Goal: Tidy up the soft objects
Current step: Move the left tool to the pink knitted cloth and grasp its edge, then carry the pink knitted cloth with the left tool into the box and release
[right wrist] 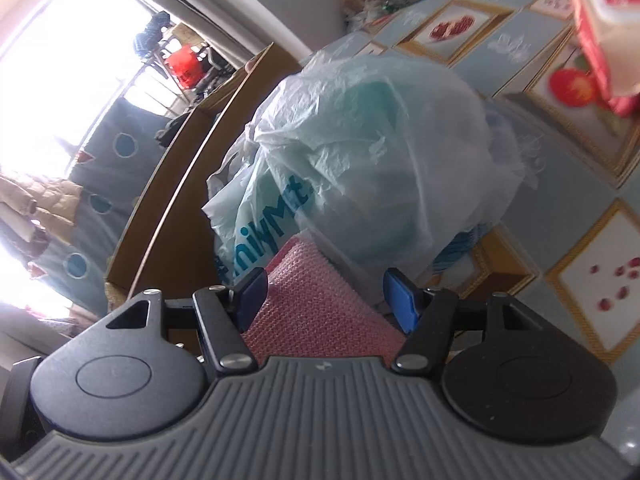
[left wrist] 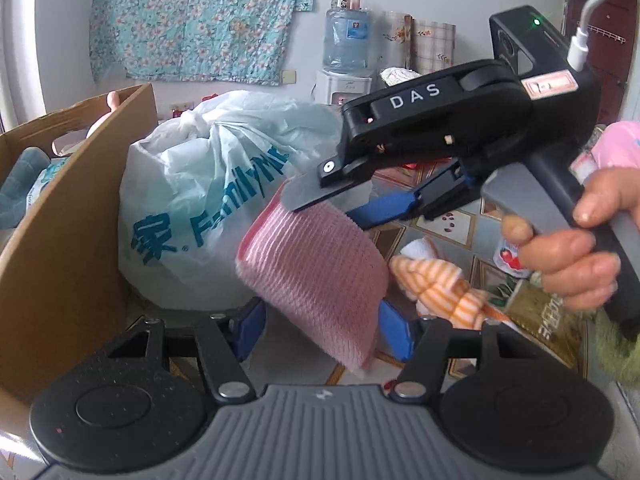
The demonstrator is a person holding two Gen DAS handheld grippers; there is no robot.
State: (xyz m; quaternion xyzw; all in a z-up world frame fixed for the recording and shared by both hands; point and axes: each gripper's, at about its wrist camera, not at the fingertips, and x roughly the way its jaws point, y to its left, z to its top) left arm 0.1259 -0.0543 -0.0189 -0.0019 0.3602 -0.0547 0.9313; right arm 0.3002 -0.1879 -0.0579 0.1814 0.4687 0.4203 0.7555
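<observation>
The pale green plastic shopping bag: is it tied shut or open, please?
Tied shut: the pale green plastic shopping bag has its handles knotted on top.

A floral blue cloth [left wrist: 196, 16] hangs on the wall, and below to its right a water dispenser [left wrist: 345, 60] carries a big blue bottle. A dark red door [left wrist: 608, 44] stands at the far right. The tablecloth [right wrist: 568, 184] is pale blue with gold-framed fruit pictures printed on it. A red and white carton [right wrist: 600, 28] sits near its edge, too blurred to read. Bright window light [right wrist: 52, 92] washes out the left side of the room.
</observation>
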